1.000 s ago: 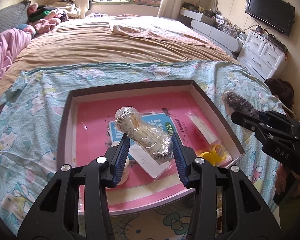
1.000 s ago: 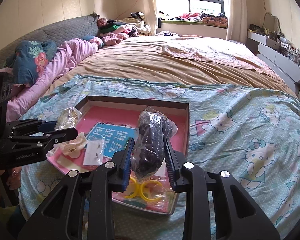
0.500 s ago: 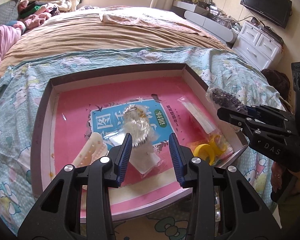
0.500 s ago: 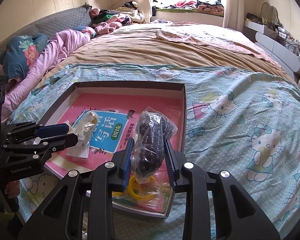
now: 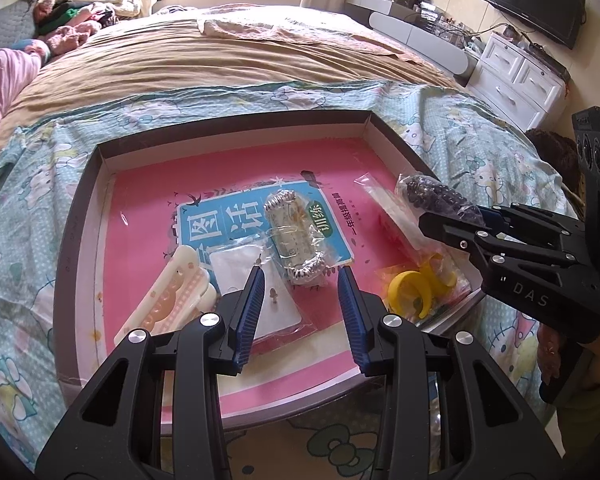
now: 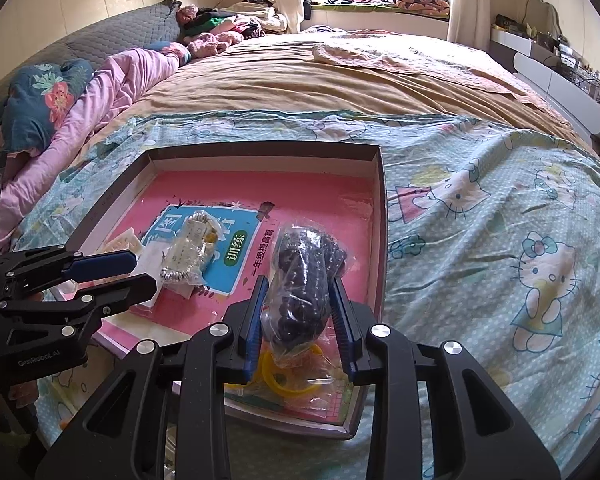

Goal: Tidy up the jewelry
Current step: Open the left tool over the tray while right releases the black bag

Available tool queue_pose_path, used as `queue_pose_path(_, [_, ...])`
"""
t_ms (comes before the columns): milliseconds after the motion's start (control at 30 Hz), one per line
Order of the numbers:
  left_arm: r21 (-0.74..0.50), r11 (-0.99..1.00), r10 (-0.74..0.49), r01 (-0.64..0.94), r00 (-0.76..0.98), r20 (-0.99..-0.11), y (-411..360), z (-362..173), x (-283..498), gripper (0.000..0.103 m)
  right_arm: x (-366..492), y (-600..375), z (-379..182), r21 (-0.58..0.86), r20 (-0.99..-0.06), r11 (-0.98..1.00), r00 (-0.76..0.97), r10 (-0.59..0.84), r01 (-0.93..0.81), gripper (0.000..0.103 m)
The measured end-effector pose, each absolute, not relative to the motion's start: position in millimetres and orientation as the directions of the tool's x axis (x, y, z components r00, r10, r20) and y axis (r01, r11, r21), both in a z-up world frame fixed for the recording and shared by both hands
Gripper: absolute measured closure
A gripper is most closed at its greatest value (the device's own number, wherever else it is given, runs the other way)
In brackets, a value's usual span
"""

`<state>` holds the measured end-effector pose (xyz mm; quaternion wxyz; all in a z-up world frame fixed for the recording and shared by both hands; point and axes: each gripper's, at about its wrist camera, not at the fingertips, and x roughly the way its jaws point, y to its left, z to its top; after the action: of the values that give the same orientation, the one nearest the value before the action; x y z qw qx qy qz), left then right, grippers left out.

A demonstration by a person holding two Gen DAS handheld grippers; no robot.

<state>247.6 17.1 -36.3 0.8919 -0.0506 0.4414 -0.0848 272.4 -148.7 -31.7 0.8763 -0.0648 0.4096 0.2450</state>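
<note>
1. Both tongs have sunk closer to the box (image 5: 74,240) since a second ago, and the bag of silver beads (image 5: 296,240), which was then pinched in the left gripper (image 5: 300,276), now lies flat on the blue label inside.
2. Left tongs are released: the jaws stand apart with nothing pressed between them, the silver bag just beyond their tips.
3. Right gripper (image 6: 298,284) is clenched on the bag of dark beads (image 6: 304,256), held low over the box's right side, above the bagged yellow rings (image 6: 284,376).
4. Already in the box: the silver bag, a cream hair clip (image 5: 172,292), a small bagged earring card (image 5: 276,304) and the yellow rings.
5. By my reckoning the job is nearly done; the dark beads want setting down and letting go. I see no other loose jewelry on the bedcover (image 6: 500,220).
</note>
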Motion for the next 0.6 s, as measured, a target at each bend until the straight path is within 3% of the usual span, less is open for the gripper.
queue_pose_path(100, [-0.165,0.981,-0.195,0.105,0.595,-0.78,16.8,-36.7,247.4,0.073,271.0,-149.6,-29.7,0.09,-0.744,0.87,0.548,0.383,-0.485,0.072])
queue_pose_path(233, [-0.165,0.981,-0.194,0.103,0.596,-0.779,17.5,-35.9,246.0,0.073,266.6,-152.4,-22.9,0.082,-0.728,0.871,0.567,0.384,-0.484,0.057])
queue_pose_path(333, [-0.165,0.981,-0.192,0.1,0.598,-0.778,18.1,-34.4,243.6,0.073,262.7,-156.4,-17.6,0.086,-0.719,0.869,0.574,0.392,-0.487,0.054])
queue_pose_path(467, [-0.164,0.982,-0.188,0.094,0.602,-0.776,19.4,-30.7,240.7,0.073,254.9,-162.4,-9.2,0.094,-0.699,0.873,0.593,0.4,-0.479,0.039])
queue_pose_path(600, [-0.168,0.982,-0.183,0.082,0.609,-0.772,22.8,-25.5,237.9,0.073,246.9,-167.7,-0.4,0.102,-0.68,0.874,0.608,0.41,-0.475,0.032])
